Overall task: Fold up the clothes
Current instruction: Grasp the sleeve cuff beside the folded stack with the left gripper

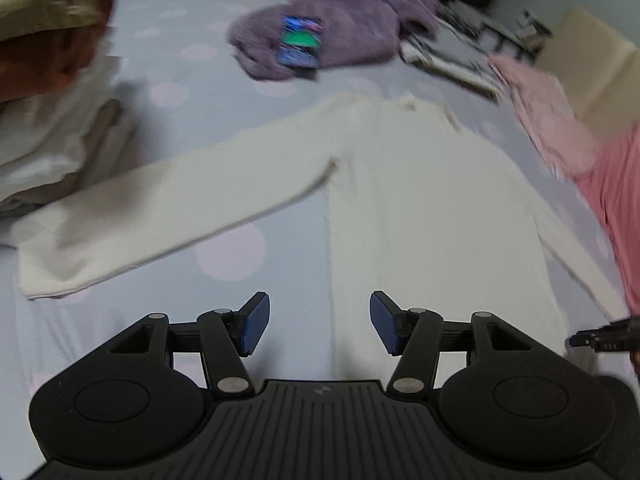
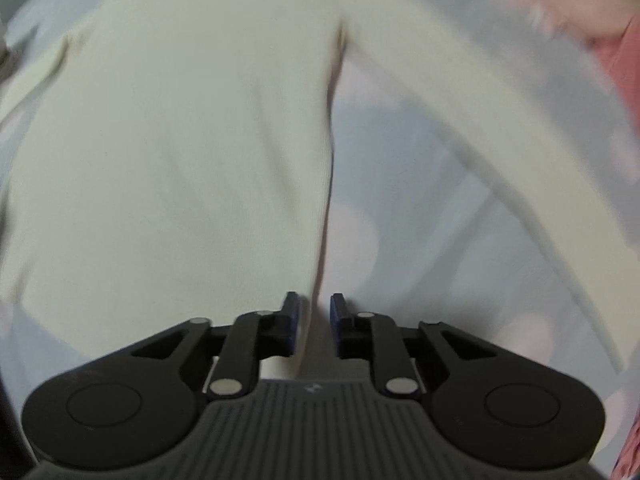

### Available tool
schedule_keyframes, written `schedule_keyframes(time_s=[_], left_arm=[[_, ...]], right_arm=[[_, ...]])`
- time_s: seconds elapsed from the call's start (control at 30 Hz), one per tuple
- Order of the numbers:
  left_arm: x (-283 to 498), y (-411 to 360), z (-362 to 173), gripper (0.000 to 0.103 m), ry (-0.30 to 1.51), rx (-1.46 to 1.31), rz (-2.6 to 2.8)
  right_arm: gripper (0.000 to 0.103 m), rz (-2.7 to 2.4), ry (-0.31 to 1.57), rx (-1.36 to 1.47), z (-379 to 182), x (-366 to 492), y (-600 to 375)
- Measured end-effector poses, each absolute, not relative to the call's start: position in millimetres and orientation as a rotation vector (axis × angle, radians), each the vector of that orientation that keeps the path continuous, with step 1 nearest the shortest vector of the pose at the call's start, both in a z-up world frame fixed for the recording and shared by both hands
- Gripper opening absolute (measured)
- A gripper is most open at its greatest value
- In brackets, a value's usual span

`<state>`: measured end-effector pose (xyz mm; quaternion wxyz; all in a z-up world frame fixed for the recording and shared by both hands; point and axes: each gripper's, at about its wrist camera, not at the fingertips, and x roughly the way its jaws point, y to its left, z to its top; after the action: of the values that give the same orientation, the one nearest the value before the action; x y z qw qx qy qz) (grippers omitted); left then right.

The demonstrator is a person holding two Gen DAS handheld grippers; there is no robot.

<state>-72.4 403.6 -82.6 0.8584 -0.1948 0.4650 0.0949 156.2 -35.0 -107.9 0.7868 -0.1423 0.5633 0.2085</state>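
Cream knit fills most of what we see: a long-sleeved sweater [image 1: 420,200] lies flat on the dotted grey bedsheet [image 1: 192,52], collar at the far end, hem nearest us. One sleeve stretches out sideways from the sweater's body toward a heap of pale and tan clothes [image 1: 48,80]; the other sleeve runs down along the body's opposite side.

Beyond the sweater's collar we see a purple fuzzy garment [image 1: 352,28] with a small bright-printed packet [image 1: 300,42] on it. Beside the collar, off to the pink side, sit a blurred grey-and-white object that we cannot identify and a pink garment [image 1: 568,152].

Our left gripper [image 1: 319,322] hovers above the sweater's hem with its blue pads spread wide apart, holding nothing.

Our right gripper [image 2: 315,322] sits low at the sweater's [image 2: 180,140] side edge near the hem. Its pads are drawn close with a narrow gap, and the edge of the cloth runs into that gap; we cannot tell whether they actually pinch it.
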Motion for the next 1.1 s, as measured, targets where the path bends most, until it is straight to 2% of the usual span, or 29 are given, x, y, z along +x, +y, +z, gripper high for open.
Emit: schedule_keyframes(time_s=[0.2,0.3,0.5,0.67,0.77,0.83,1.1], left_arm=[[-69,417,-69,0.055,0.941,-0.399,0.206],[-77,435,-70,0.055,0.938,-0.423,0.251],[-114,487,-79,0.055,0.900,-0.457,0.366],[-148,538,-105,0.055,0.872,-0.564,0.451],[-165,565,-126,0.055,0.819,-0.650,0.536],[-177,582,-139,0.055,0.764,-0.719,0.620],[-201,625,-190,0.054,0.593,-0.980,0.716]], right_arm=[[0.026,0.563,1.031,-0.270,-75,117,21],[0.039,0.635,0.973,-0.262,-73,91,62],[0.039,0.715,0.893,-0.243,-85,51,110],[0.048,0.753,0.878,-0.280,-116,40,123],[0.048,0.763,0.855,-0.343,-118,33,126],[0.053,0.778,0.836,-0.340,-116,31,122],[0.053,0.774,0.862,-0.360,-124,31,123]])
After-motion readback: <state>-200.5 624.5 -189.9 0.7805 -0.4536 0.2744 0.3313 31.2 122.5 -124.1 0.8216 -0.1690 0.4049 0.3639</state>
